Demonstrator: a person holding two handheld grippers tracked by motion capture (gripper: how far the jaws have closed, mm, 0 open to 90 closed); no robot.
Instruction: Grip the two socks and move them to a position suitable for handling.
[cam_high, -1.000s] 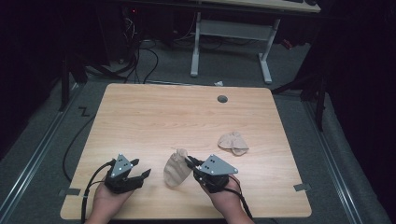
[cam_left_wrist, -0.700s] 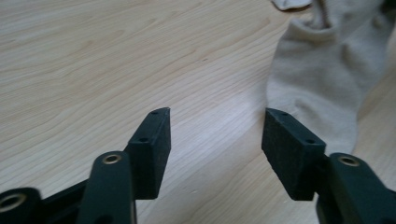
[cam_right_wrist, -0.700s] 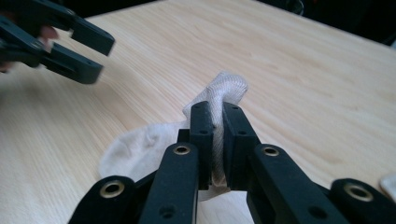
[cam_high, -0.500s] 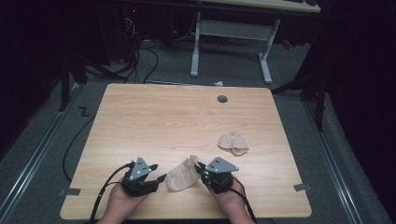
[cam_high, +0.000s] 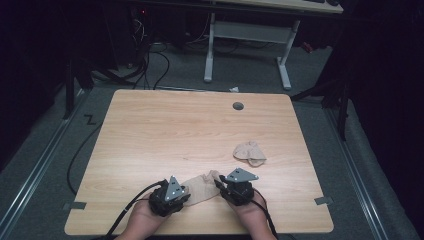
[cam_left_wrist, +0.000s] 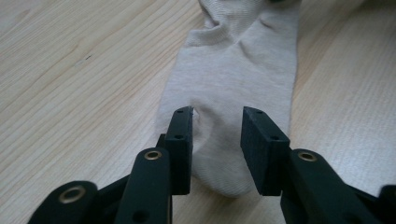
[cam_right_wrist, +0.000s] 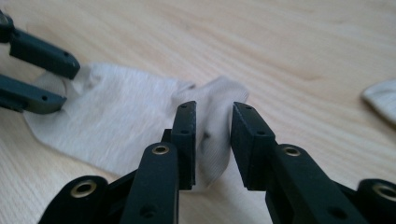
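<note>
A beige sock (cam_high: 201, 183) lies flat along the front of the wooden table (cam_high: 175, 130), stretched between my two grippers. My left gripper (cam_high: 189, 191) is at its left end. In the left gripper view the sock (cam_left_wrist: 243, 70) runs away from that gripper (cam_left_wrist: 217, 116), whose open jaws straddle the rounded toe. My right gripper (cam_high: 219, 182) is at the other end. In the right gripper view its jaws (cam_right_wrist: 214, 109) stand apart around the bunched end of the sock (cam_right_wrist: 121, 116), and the left gripper (cam_right_wrist: 70, 84) sits at the far end.
A second beige sock (cam_high: 250, 152) lies crumpled to the right of the middle, and its edge (cam_right_wrist: 380, 102) appears in the right gripper view. A round grey grommet (cam_high: 238, 106) sits near the table's far edge. Desk legs and cables stand beyond the table.
The sock, which hung bunched at my right gripper, now lies flat on the table. My left gripper has moved right to the sock's toe end.
</note>
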